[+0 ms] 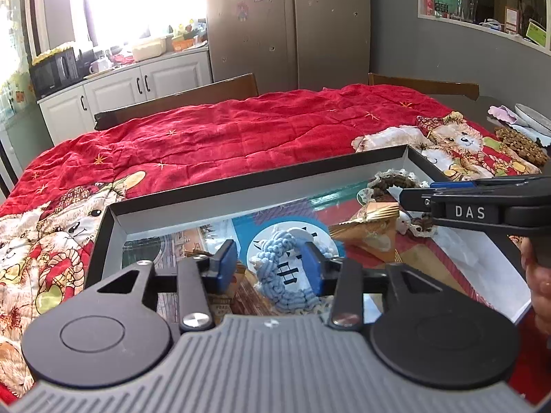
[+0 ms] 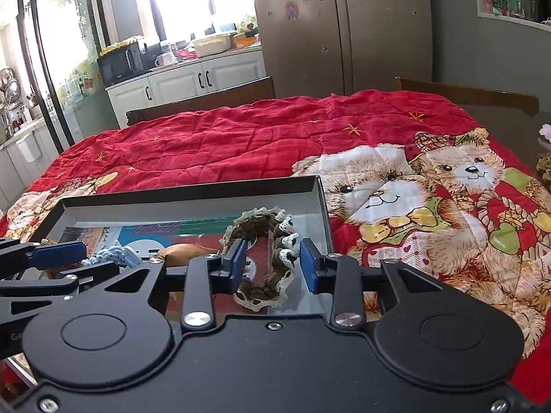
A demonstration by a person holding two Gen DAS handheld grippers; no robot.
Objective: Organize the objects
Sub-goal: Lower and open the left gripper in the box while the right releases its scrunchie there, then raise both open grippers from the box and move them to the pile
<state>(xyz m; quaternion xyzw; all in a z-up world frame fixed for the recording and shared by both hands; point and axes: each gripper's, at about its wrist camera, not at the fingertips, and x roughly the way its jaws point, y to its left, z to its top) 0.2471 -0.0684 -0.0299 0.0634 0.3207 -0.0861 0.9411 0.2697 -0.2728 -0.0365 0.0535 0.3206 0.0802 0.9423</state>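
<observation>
blue crochet piece (image 1: pixel 287 272), brown crochet ring (image 2: pixel 267 258) in box (image 2: pixel 193 194); jaws apart

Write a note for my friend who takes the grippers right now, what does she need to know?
Left gripper: open, around the blue crochet piece, not squeezing.
Right gripper: open, around the brown crochet ring, not squeezing.
Both pieces lie in the black box, with a gold item.
Left to do: more crochet pieces wait on the table's far right edge.
</observation>
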